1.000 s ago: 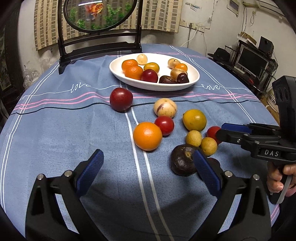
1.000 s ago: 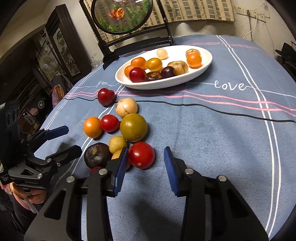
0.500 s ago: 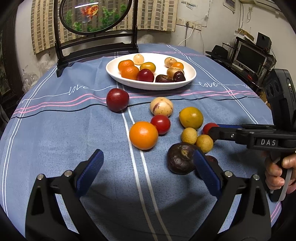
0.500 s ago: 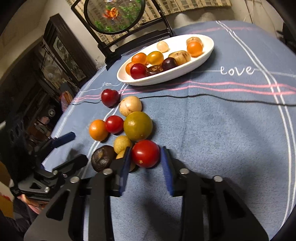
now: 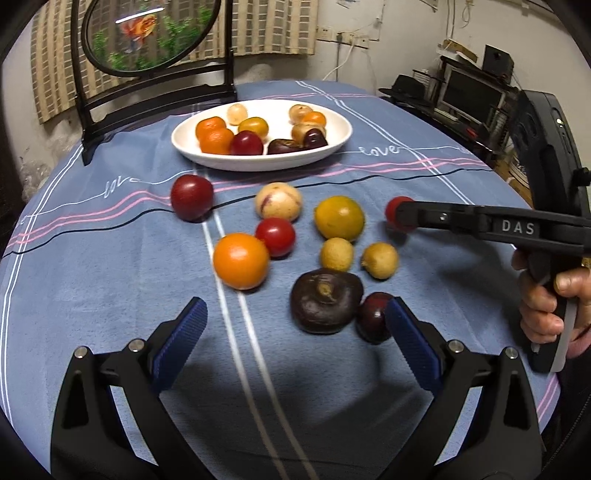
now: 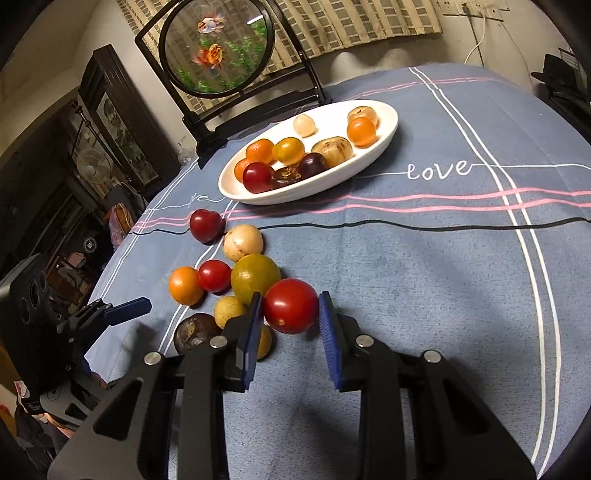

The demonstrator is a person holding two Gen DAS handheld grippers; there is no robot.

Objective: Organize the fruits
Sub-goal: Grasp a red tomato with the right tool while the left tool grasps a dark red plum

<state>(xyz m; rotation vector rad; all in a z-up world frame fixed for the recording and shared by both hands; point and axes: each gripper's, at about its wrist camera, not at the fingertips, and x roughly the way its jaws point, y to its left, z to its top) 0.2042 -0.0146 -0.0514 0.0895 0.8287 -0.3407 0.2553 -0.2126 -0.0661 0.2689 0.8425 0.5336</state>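
My right gripper (image 6: 290, 307) is shut on a red tomato (image 6: 290, 311), its blue pads pressing both sides; the same tomato (image 5: 396, 209) shows in the left wrist view, beside a yellow-green fruit (image 5: 339, 218). My left gripper (image 5: 294, 309) stands open and holds nothing, just short of a dark purple fruit (image 5: 325, 306) and a small dark red fruit (image 5: 371, 317). Loose on the blue cloth lie an orange (image 5: 241, 260), a small tomato (image 5: 275, 236), a pale round fruit (image 5: 277, 201), a dark red plum (image 5: 191, 197) and two small yellow fruits (image 5: 337, 254). The white plate (image 5: 258, 163) behind holds several fruits.
A black stand with a round goldfish picture (image 5: 147, 33) rises behind the plate. A hand (image 5: 546, 306) grips the right tool at the table's right edge. Shelves with electronics (image 5: 469, 92) stand beyond. Bare cloth (image 6: 443, 277) lies right of the fruit cluster.
The right jaws closed from either side of the red tomato until they gripped it. The left gripper stayed open, its view rolling slightly.
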